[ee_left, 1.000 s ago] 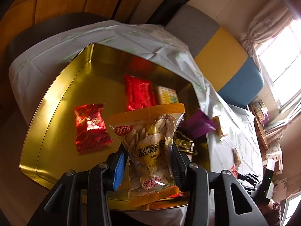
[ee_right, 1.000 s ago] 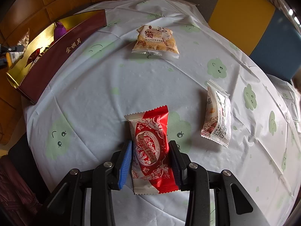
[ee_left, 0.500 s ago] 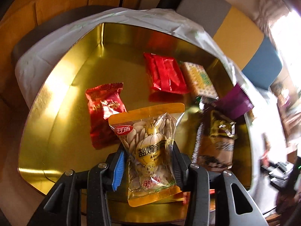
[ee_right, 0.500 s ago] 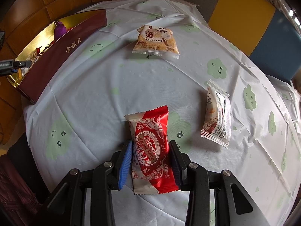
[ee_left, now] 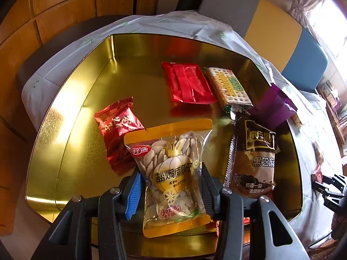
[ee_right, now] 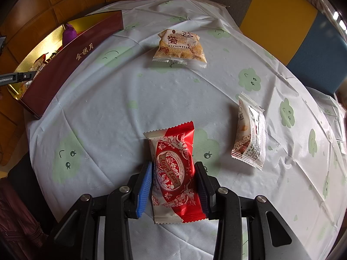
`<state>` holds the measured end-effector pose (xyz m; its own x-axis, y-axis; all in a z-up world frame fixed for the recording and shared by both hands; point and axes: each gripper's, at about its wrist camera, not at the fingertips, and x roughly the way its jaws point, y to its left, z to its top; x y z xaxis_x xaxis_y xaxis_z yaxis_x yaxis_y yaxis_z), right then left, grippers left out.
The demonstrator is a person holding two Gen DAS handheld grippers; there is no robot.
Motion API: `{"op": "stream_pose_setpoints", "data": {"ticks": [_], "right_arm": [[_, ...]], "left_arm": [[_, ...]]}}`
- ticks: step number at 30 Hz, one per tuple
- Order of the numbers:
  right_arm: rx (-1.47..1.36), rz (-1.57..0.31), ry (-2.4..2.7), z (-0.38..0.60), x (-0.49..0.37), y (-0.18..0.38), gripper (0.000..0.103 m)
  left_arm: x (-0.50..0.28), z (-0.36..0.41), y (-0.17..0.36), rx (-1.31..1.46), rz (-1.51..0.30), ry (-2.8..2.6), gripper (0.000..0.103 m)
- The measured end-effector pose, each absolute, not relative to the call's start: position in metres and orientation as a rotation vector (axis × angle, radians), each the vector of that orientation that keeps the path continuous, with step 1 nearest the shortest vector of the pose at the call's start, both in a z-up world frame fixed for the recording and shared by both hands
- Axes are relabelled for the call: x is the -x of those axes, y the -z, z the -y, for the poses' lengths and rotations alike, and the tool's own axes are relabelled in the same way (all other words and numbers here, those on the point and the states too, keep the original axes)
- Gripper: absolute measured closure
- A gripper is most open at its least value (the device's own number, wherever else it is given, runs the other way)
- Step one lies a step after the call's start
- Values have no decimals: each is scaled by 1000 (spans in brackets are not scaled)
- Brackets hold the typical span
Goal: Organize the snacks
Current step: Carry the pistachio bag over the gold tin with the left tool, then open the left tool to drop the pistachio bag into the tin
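My left gripper is shut on a yellow-edged pack of pumpkin seeds and holds it over the near part of a gold tin box. In the box lie a dark red candy pack, a bright red pack, a green cracker pack, a purple pack and a brown sesame pack. My right gripper is shut on a red and white snack pack on the table.
On the pale tablecloth lie a tan snack pack at the back and a white pack at the right. The tin box stands at the table's left edge. Chairs stand behind the table.
My left gripper has moved farther over the tin box with the seed pack, so the brown sesame pack now shows fully. The right gripper has not moved.
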<state>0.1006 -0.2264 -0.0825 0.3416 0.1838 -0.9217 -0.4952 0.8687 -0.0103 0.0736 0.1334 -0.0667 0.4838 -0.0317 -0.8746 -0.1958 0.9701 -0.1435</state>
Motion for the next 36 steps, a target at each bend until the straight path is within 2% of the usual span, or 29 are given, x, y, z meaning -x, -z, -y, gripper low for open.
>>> {"op": "stream_pose_setpoints", "data": {"ticks": [3,19,36], "right_arm": [[315,-1141,-451,227,-101,82,63],[328,-1130,-450,226,-100,82,65],[202,-1183,-476,228,-106,78,66]], "left_arm": [[-72,-130,65,221,-1057,-91,42],[-60,-115,40,124,-970,-130,42],[-47,-116,25,96,-917,-116,42]]}}
